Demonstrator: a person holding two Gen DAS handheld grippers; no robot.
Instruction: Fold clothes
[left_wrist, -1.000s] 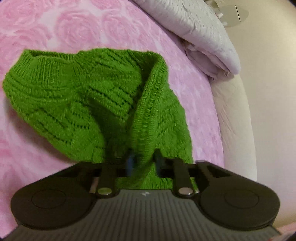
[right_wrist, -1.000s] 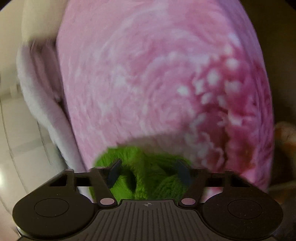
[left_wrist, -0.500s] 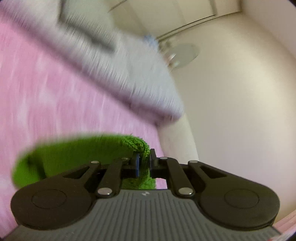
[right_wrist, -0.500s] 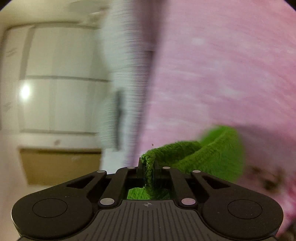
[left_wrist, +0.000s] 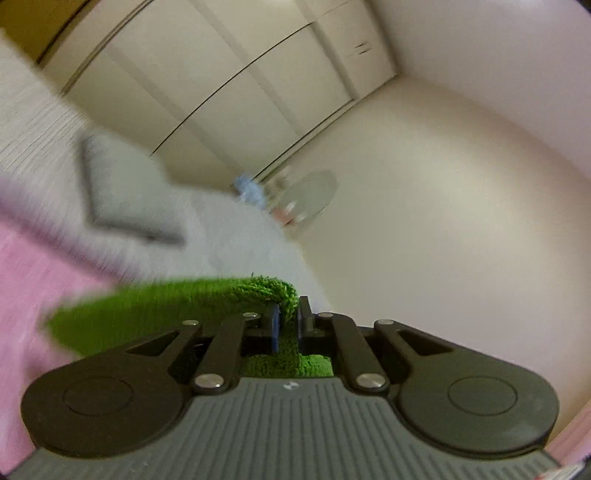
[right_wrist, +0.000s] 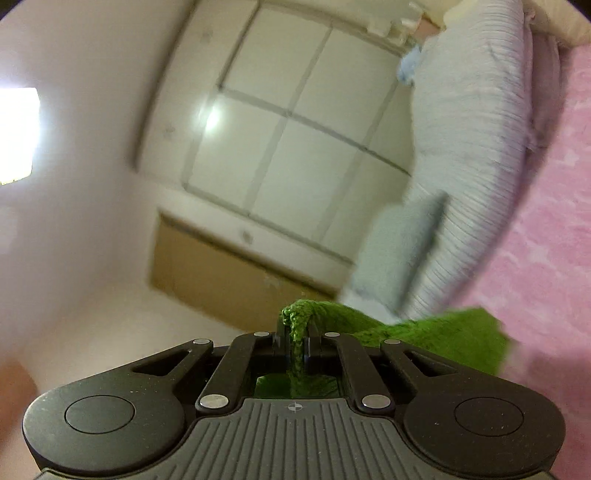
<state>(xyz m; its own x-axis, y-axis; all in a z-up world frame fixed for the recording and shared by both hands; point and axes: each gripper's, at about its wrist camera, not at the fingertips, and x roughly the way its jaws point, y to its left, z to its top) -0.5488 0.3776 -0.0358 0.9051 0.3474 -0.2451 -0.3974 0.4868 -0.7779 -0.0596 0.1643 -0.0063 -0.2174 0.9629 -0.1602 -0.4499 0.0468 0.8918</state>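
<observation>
A green knitted sweater (left_wrist: 177, 306) is held by both grippers above the pink rose-patterned bed cover (left_wrist: 33, 280). My left gripper (left_wrist: 287, 325) is shut on a ribbed edge of the sweater, which stretches off to the left. My right gripper (right_wrist: 296, 341) is shut on another ribbed edge of the sweater (right_wrist: 436, 336), which stretches off to the right over the pink cover (right_wrist: 546, 280). Both cameras tilt up toward the wall and wardrobe. Most of the sweater hangs hidden below the grippers.
A grey-white folded duvet (left_wrist: 155, 199) lies at the far end of the bed; it also shows in the right wrist view (right_wrist: 476, 147). White wardrobe doors (right_wrist: 288, 133) and a plain wall (left_wrist: 443, 184) stand beyond. A round fan-like object (left_wrist: 310, 195) sits near the wardrobe.
Both grippers closed on the sweater's edges and lifted it off the bed. Both cameras swung up from the bed cover to the wall and wardrobe.
</observation>
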